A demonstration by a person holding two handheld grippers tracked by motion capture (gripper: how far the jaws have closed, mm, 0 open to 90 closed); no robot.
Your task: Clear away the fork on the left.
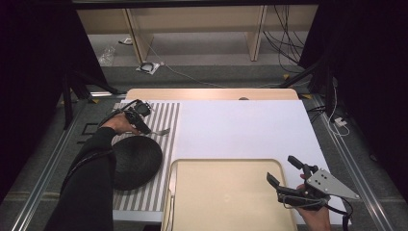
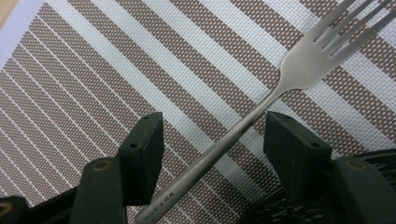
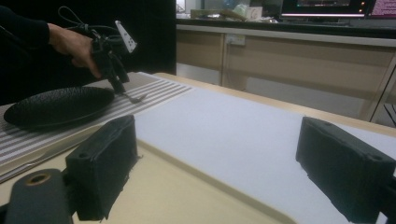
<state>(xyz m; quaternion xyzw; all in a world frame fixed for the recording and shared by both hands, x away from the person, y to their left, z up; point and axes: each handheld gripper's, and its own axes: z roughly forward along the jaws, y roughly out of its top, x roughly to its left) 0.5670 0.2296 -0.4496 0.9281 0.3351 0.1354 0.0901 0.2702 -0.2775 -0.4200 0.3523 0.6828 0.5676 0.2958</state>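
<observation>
A steel fork [image 2: 299, 70] lies slantwise on the striped placemat [image 2: 93, 70], tines pointing away from me. My left gripper [image 2: 212, 130] points down over it with the handle between its two jaws. The right jaw stands close against the handle, the left jaw well apart from it, so the gripper is open. From above, the left gripper [image 1: 144, 128] sits at the placemat's [image 1: 163, 115] far end, with the fork [image 1: 161, 131] beside the black plate [image 1: 137, 161]. My right gripper [image 1: 283, 170] hovers open and empty over the beige tray's [image 1: 221, 192] right edge.
The black plate [image 3: 56, 107] rests on the placemat near the left gripper [image 3: 119, 86]. A white sheet [image 1: 240, 130] covers the middle and right of the table. The tray [image 3: 187, 196] occupies the front centre. Cables and shelving lie on the floor beyond the table's far edge.
</observation>
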